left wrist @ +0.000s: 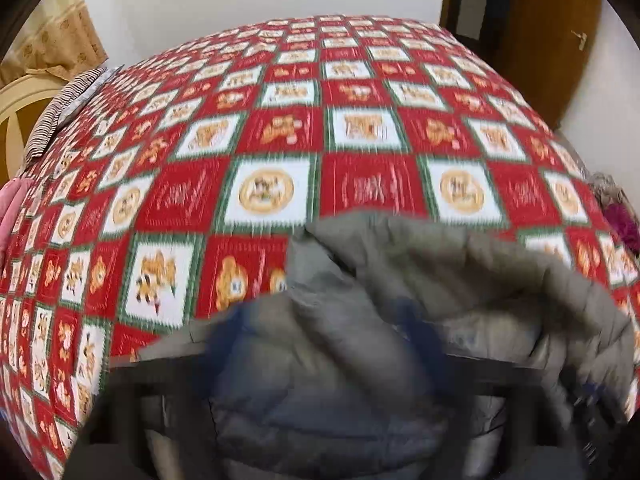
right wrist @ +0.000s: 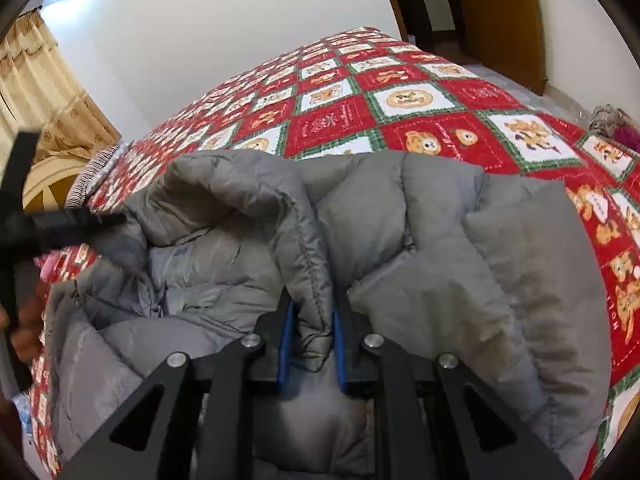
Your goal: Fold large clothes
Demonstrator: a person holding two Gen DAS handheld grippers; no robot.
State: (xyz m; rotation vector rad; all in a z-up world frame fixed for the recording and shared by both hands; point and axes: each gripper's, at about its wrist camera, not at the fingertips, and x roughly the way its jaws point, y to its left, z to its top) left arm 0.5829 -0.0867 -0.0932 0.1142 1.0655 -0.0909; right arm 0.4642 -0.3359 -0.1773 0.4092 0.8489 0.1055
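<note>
Blue-padded fingers [right wrist: 285, 340] of my right tool [right wrist: 311, 344] pinch a stitched edge of the grey puffer jacket [right wrist: 400, 240], which lies bunched on the red patchwork bedspread [right wrist: 440, 96]. My left tool [left wrist: 316, 360] is blurred against the jacket [left wrist: 400, 272]; I cannot tell its grip.

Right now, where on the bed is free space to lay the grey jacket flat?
The red checked quilt is bare from the grey jacket up to the far edge near the door. It is crowded only at the striped cloth on the left edge and the purple bundle on the right.
</note>
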